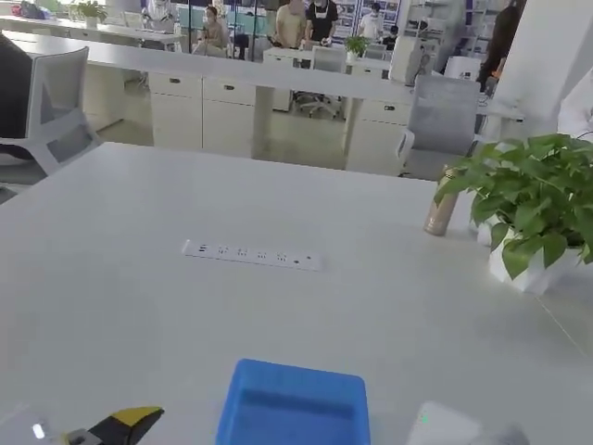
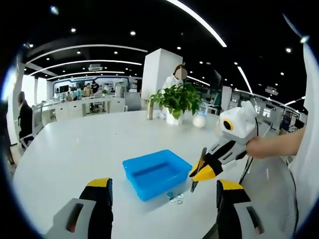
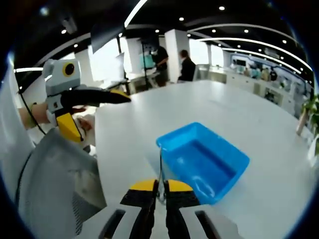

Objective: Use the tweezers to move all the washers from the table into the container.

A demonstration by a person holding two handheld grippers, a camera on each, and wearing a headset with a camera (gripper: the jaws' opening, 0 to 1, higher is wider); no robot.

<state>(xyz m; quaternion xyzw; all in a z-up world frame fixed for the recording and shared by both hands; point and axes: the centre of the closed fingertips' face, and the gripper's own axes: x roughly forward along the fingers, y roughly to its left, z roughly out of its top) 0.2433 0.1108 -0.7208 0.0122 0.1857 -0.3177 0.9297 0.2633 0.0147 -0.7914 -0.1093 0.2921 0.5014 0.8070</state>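
the right gripper [image 3: 160,185] is squeezed tight on the tweezers [image 3: 160,167], i think because their thin tips can pinch tiny things; the tips point down at the washers [image 2: 175,198], which lie on the table [image 2: 75,149] just beside the blue container [image 2: 154,172]; the left gripper [image 2: 163,184] has its jaws wide apart and holds nothing, likely to keep out of the way; i can read no words anywhere

Head view's btm edge is cropping container [image 1: 293,403] & a claw [image 1: 130,423]; washers [image 2: 175,198] are looking too small to count.
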